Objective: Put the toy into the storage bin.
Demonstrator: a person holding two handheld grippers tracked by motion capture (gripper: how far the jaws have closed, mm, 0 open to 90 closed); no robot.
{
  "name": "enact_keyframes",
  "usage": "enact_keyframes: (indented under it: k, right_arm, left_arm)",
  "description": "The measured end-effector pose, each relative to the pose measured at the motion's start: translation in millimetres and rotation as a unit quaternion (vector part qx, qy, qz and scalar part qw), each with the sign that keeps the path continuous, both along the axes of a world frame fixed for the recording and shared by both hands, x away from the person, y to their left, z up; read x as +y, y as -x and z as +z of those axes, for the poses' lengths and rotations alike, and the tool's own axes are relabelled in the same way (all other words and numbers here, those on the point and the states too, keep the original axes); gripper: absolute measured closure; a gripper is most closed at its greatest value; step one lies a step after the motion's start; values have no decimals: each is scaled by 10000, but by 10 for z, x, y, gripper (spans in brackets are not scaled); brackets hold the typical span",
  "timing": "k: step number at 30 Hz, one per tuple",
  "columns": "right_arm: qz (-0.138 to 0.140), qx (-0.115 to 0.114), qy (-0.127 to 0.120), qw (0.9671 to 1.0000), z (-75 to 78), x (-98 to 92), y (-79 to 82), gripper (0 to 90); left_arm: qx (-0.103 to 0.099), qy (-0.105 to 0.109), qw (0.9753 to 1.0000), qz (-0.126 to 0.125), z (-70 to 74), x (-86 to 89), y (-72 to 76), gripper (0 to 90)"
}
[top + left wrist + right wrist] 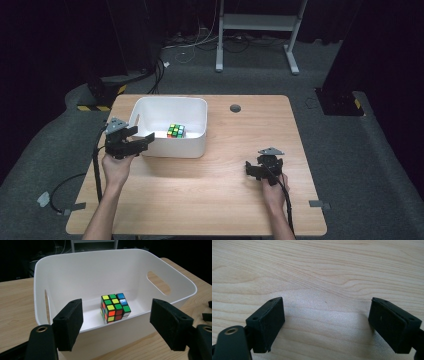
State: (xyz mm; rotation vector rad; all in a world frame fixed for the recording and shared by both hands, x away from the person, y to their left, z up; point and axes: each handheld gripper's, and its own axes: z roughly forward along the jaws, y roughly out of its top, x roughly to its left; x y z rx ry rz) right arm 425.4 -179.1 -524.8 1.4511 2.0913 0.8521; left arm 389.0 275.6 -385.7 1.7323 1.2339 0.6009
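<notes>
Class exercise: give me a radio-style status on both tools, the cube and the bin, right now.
Left tool open, at the white bin's near wall. Right tool open, empty, low over bare table. Puzzle cube sits inside bin, untouched. Bin wall stands between left tool and cube.

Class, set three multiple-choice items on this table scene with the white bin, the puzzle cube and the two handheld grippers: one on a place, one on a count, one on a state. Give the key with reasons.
1. Where is the puzzle cube?
A. On the bare table
B. Inside the white bin
C. Between the right gripper's jaws

2. How many cubes are in the bin?
A. One
B. Two
C. Three

3. How do the jaws of the left gripper stand?
A. Shut on the bin's rim
B. Shut on the cube
C. Open, in front of the bin

Key: 1 B, the cube rests on the bin's floor. 2 A, a single cube lies there. 3 C, the jaws stand wide apart and hold nothing, as do those of the right gripper over the table.
</notes>
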Motion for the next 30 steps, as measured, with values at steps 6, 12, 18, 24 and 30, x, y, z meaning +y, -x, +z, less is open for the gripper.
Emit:
enact_keyframes:
  k: [6, 12, 18, 24, 30]
  right_arm:
    - [-1, 2, -2, 10000, 0, 0, 0, 137]
    - [-1, 2, -1, 10000, 0, 0, 1, 137]
    - [0, 2, -1, 10000, 0, 0, 0, 137]
    - [-2, 2, 0, 10000, 0, 1, 1, 137]
    - [-1, 2, 0, 10000, 0, 0, 1, 137]
  left_arm:
    - [-9, 11, 10000, 11, 0, 23, 32, 269]
    - [-24, 70, 10000, 22, -13, 53, 78, 269]
    - [-26, 93, 9999, 29, -32, 82, 126, 269]
    - [8, 126, 9999, 47, -58, 101, 155, 269]
    - [-55, -15, 10000, 66, -60, 84, 207, 268]
